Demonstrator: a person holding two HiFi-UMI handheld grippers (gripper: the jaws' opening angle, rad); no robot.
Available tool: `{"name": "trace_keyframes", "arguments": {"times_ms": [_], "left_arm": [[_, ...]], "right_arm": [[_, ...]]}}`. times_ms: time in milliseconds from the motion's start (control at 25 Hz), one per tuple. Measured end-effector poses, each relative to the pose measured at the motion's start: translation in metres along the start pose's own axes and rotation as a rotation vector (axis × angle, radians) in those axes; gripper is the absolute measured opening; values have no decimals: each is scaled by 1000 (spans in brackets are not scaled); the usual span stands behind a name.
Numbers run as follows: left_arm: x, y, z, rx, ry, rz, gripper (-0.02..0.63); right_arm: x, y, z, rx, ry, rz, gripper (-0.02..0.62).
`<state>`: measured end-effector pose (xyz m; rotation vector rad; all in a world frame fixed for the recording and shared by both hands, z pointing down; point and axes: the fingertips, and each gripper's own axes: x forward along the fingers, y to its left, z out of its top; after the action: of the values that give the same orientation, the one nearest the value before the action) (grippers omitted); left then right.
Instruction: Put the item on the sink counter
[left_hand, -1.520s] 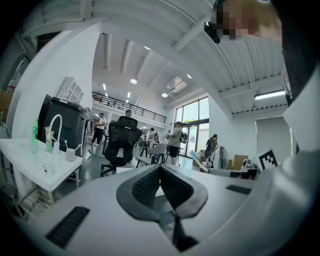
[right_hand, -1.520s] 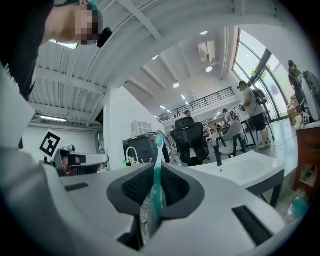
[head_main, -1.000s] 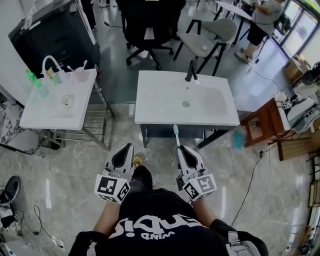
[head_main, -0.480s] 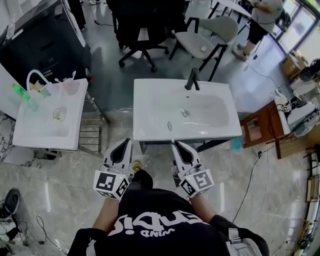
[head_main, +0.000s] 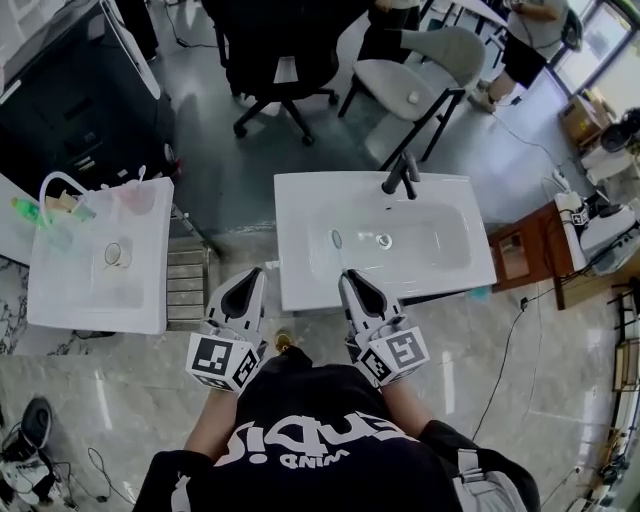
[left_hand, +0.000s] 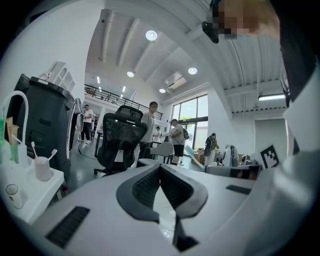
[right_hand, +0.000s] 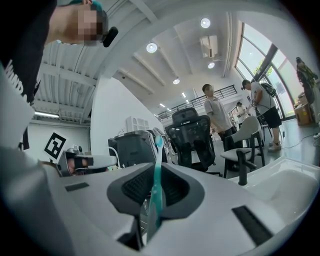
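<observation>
In the head view, the white sink counter (head_main: 300, 270) with its basin and black faucet (head_main: 400, 176) lies straight ahead. My right gripper (head_main: 347, 277) is shut on a teal toothbrush (head_main: 338, 248). The brush stands up from the jaws, and its head reaches over the basin's left part. In the right gripper view the toothbrush (right_hand: 158, 186) is clamped between the dark pads of the right gripper (right_hand: 156, 172), with the faucet (right_hand: 242, 167) to the right. My left gripper (head_main: 254, 273) hangs just left of the counter's front corner. The left gripper (left_hand: 160, 167) is shut and holds nothing.
A second white sink counter (head_main: 60, 300) stands at the left with a cup (head_main: 113, 254) and bottles (head_main: 30, 212). A metal rack (head_main: 187, 285) sits between the two sinks. A black office chair (head_main: 270, 60) and a grey chair (head_main: 405, 80) stand behind, a wooden cabinet (head_main: 520, 255) at the right.
The person has stepped toward the sink. Both grippers moved forward, and the toothbrush head went from short of the counter's front edge to over the basin. The grip is unchanged.
</observation>
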<state>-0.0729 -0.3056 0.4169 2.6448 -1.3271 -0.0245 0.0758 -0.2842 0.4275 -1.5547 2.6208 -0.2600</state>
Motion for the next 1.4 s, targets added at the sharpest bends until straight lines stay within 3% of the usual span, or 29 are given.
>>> {"name": "trace_keyframes", "arguments": {"times_ms": [720,1040,1400], "left_arm": [[46,45,11,-31,12,-18,20],[60,52,7,-37,14,1,20],[59,54,3,-28,29,26,20]], "right_arm": [[77,-19,-1,-23,41,-4,57],[119,-46,-54,-38,149,12,57],[156,-72,-140,-13,343,-2,57]]}}
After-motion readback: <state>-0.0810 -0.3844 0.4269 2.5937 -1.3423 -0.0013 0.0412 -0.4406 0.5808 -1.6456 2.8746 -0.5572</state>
